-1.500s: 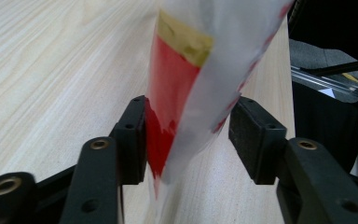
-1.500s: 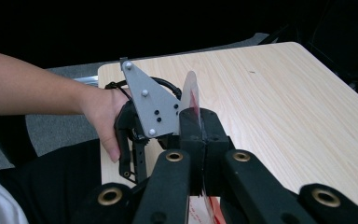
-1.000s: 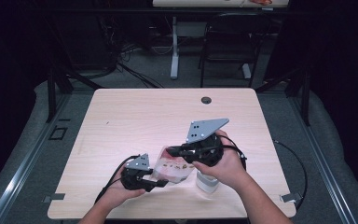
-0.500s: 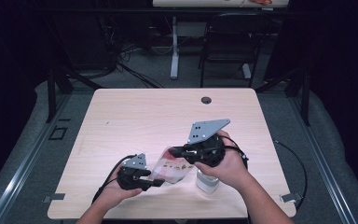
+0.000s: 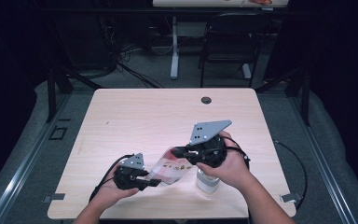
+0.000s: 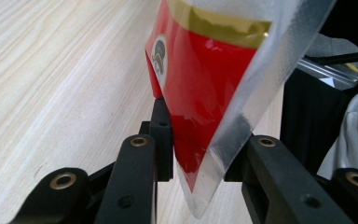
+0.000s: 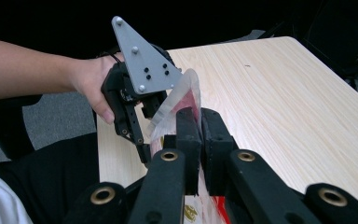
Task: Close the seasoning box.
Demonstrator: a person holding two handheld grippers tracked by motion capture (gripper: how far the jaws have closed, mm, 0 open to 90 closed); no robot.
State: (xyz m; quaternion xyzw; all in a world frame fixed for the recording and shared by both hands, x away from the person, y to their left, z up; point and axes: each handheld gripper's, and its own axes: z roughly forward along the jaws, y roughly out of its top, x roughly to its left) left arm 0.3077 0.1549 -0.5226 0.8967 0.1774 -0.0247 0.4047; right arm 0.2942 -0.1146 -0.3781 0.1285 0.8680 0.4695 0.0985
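Note:
A clear plastic bag [image 5: 168, 169] with a red and gold packet inside hangs between my two grippers above the table's front edge. My left gripper [image 5: 155, 182] is shut on the bag's lower left corner; in the left gripper view the bag [image 6: 200, 88] runs up from between the jaws of the left gripper [image 6: 199, 144]. My right gripper [image 5: 174, 150] is shut on the bag's upper right edge. In the right gripper view its jaws [image 7: 200, 125] pinch the clear film of the bag [image 7: 179, 95], with the left gripper's grey plate [image 7: 142, 58] just beyond.
A small clear container [image 5: 207, 182] stands on the wooden table [image 5: 158, 116] under my right hand. A cable hole [image 5: 206, 100] sits near the far edge. Cables trail off both grippers. A chair [image 5: 228, 42] and a table leg stand beyond.
Both grippers keep their hold on the bag. My left hand has drifted a little to the left and my right gripper has dipped slightly, pulling the bag between them.

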